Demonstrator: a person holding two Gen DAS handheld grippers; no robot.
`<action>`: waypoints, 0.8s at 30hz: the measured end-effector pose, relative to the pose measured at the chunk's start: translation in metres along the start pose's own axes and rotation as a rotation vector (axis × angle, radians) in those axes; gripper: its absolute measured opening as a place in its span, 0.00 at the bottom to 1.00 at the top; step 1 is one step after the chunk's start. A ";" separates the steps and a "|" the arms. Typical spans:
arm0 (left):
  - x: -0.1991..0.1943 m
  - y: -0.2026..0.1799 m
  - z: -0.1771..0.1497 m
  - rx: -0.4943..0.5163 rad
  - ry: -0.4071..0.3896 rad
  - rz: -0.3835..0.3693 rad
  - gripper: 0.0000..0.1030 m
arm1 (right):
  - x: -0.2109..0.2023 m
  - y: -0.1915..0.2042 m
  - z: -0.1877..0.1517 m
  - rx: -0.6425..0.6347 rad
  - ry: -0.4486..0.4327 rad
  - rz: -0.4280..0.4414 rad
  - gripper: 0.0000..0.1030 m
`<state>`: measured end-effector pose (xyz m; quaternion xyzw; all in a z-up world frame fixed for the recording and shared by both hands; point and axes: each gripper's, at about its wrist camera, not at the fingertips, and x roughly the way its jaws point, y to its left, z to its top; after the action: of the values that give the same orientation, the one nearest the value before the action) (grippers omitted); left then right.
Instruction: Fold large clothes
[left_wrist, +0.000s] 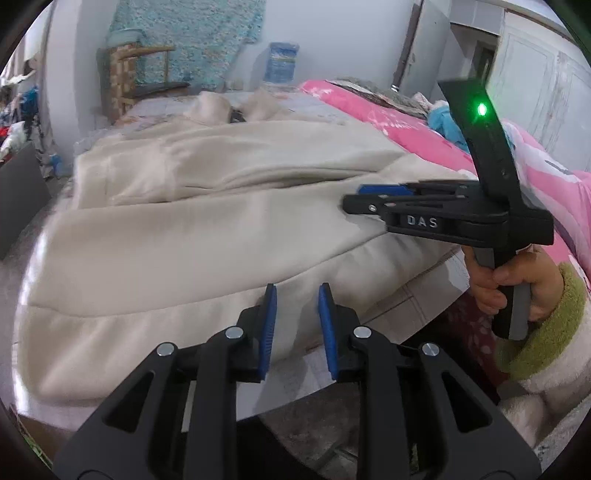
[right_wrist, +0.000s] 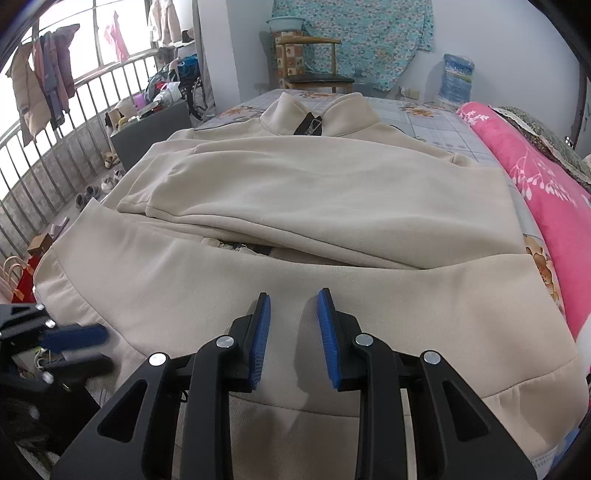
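Both hand-held grippers, left (left_wrist: 296, 291) and right (right_wrist: 293, 300), are released just above the near hem of the cream jacket (right_wrist: 314, 206), which lies spread on the bed (right_wrist: 424, 110). "DAS" is readable on the right one. Beyond: pink quilt (right_wrist: 546, 184), wooden chair (right_wrist: 314, 62), window railing (right_wrist: 44, 155).

Two close views over one garment (left_wrist: 184, 240)

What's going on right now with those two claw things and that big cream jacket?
Left gripper open, empty, at the jacket's hem. Right gripper open, empty, over the hem. Sleeves folded in, hem not yet folded up. Nothing in the way.
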<state>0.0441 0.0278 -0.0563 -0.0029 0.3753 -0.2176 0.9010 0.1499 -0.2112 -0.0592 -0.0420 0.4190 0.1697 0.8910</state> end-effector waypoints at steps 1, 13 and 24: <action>-0.004 0.006 -0.001 -0.007 -0.008 0.021 0.23 | 0.000 0.000 0.000 0.001 -0.001 0.001 0.26; -0.057 0.121 -0.034 -0.295 -0.027 0.243 0.13 | -0.001 -0.001 0.000 0.004 -0.004 0.008 0.26; -0.045 0.088 -0.029 -0.101 0.023 0.383 0.23 | -0.049 0.006 -0.034 -0.129 0.001 0.026 0.29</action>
<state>0.0308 0.1298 -0.0618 0.0260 0.3897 -0.0232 0.9203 0.0942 -0.2258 -0.0431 -0.0942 0.4081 0.2078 0.8840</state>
